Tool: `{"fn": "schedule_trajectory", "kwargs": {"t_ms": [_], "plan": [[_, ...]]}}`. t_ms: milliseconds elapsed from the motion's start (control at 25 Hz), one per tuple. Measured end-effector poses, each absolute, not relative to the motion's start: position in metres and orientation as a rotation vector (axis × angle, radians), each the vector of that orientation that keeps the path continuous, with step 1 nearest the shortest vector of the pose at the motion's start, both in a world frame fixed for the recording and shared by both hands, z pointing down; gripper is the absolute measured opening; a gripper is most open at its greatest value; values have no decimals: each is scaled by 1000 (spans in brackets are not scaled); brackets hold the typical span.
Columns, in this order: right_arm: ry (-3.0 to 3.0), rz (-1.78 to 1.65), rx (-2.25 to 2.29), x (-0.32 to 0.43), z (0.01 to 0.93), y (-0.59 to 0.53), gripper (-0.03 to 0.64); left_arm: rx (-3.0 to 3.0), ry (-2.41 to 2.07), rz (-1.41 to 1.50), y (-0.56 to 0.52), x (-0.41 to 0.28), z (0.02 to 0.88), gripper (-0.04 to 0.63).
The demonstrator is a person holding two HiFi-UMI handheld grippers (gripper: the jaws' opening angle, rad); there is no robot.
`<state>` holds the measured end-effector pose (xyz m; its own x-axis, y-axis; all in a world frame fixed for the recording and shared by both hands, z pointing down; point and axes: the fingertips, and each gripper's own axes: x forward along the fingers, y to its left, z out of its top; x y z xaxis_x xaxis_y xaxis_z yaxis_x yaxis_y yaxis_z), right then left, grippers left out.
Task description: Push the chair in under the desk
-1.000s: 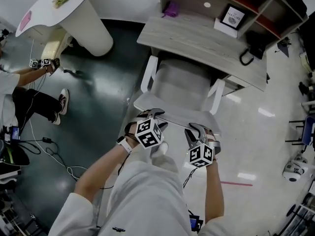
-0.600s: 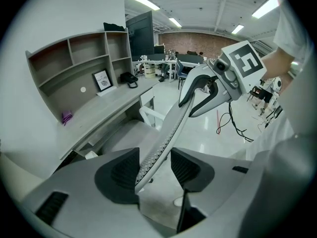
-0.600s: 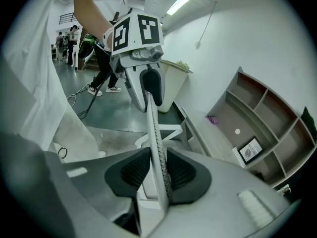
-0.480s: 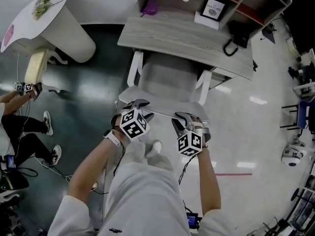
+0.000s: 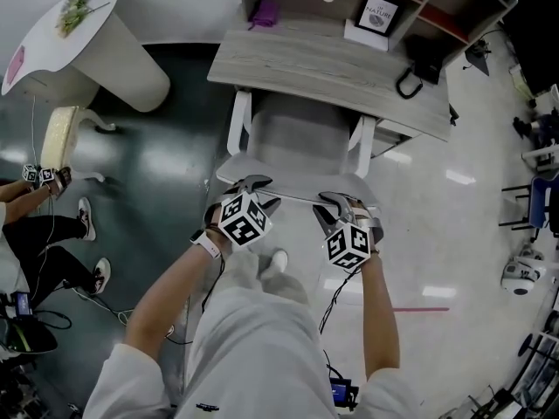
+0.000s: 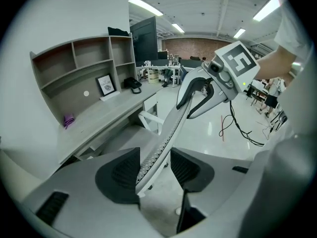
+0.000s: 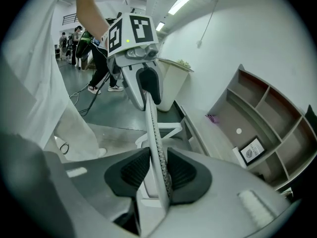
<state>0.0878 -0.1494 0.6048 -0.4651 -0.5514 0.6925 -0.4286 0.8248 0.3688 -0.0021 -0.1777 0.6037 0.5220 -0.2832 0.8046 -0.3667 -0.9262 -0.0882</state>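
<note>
A white chair (image 5: 297,138) with two armrests stands with its seat partly under the grey wooden desk (image 5: 332,64). Each gripper holds the thin top edge of the chair's backrest (image 5: 293,195). My left gripper (image 5: 253,186) grips its left end; in the left gripper view (image 6: 154,170) the perforated edge (image 6: 168,128) runs between the pads. My right gripper (image 5: 336,203) grips the right end; in the right gripper view (image 7: 157,172) the backrest edge (image 7: 152,128) is pressed between both pads. The right jaws have just opened a touch, with the backrest still between them.
The desk carries a shelf unit with a framed picture (image 5: 378,17), a purple object (image 5: 265,11) and a black object (image 5: 419,59). A white round table (image 5: 79,24) stands at the far left. A seated person (image 5: 35,234) and floor cables lie left. Pink tape (image 5: 419,309) marks the floor.
Both grippers and the chair's backrest have moved a little toward the desk. The grips look unchanged.
</note>
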Motion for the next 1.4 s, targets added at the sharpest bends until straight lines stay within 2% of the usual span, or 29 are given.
{"fn": "schedule_trajectory", "kwargs": {"t_ms": [1400], "plan": [[-2026, -247, 825, 133, 606, -317, 137, 2710, -638, 1372, -342, 44, 598, 199]]}}
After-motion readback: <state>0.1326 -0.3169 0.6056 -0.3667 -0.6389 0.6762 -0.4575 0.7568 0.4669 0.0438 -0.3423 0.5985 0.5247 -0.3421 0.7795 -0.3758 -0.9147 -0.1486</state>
